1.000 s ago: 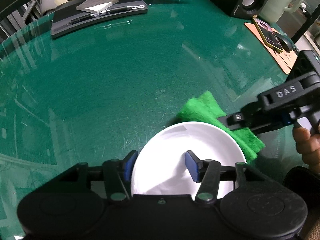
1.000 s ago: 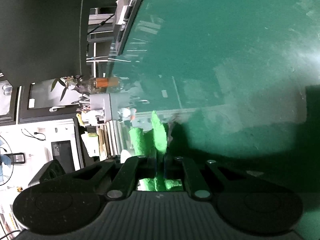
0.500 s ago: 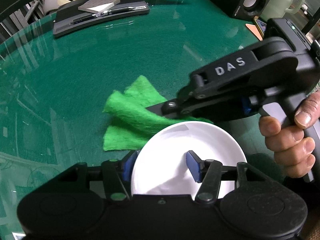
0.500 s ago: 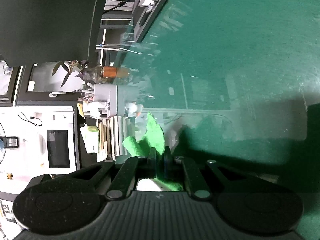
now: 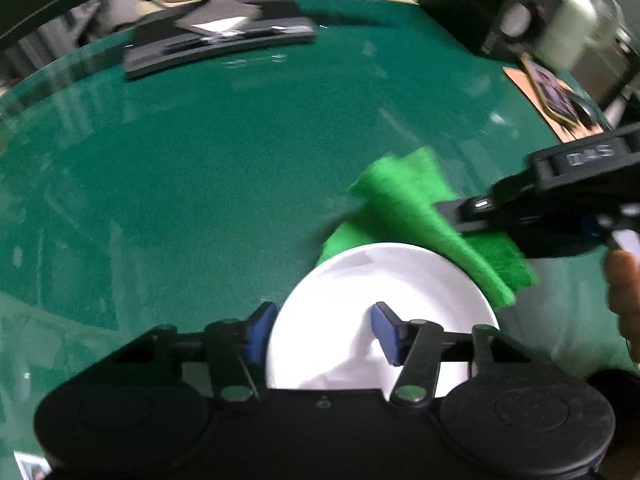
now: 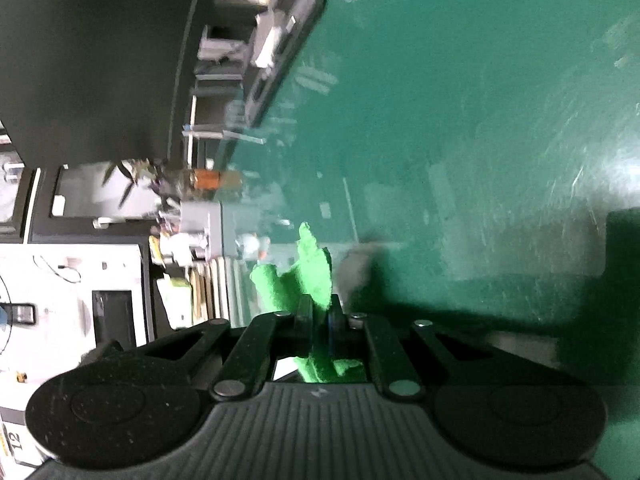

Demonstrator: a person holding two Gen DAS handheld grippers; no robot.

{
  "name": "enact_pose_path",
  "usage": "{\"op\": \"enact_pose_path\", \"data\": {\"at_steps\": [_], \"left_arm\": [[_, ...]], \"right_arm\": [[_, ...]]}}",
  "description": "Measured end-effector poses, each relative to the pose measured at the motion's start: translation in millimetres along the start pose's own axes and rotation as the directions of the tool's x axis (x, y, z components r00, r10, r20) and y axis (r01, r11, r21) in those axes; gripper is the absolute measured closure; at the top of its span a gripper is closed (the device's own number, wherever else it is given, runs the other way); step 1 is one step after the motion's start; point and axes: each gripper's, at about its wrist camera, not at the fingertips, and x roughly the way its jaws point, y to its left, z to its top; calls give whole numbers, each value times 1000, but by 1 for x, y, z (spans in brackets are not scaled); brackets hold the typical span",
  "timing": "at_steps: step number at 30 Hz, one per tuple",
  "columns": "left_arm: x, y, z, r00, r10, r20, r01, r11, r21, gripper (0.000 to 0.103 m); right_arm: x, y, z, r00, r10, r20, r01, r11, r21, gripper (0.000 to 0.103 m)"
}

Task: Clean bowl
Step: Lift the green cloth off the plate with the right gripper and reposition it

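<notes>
Surface: dark green glass table (image 5: pixel 208 184).
Left gripper (image 5: pixel 320 332): half open, pads straddling the white bowl's (image 5: pixel 360 284) near rim.
Right gripper (image 6: pixel 319 316): clamped tight on green cloth (image 5: pixel 416 216), draped over bowl's far edge.
Far: blurred black tray (image 5: pixel 224 44).

A round, glossy dark green tabletop (image 5: pixel 224 168) fills most of the view, streaked with pale reflections. At its far edge sits a dark monitor base (image 5: pixel 218 46) holding a notepad. To the right stand a black speaker (image 5: pixel 516 24) and a pale kettle (image 5: pixel 576 28). Beyond the table are white cabinets (image 6: pixel 76 280).
</notes>
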Motion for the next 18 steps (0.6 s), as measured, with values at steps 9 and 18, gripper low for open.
{"op": "enact_pose_path", "data": {"at_steps": [9,18], "left_arm": [[-11,11,-5,994,107,13,-104,985,-141,0],[4,24,-12,988,115,-100,-136,963,-234,0]], "right_arm": [[-13,13,-13,993,4,120,-3,1000,-4,95],[-15,34,-27,983,-16,185,24,999,-41,95]]}}
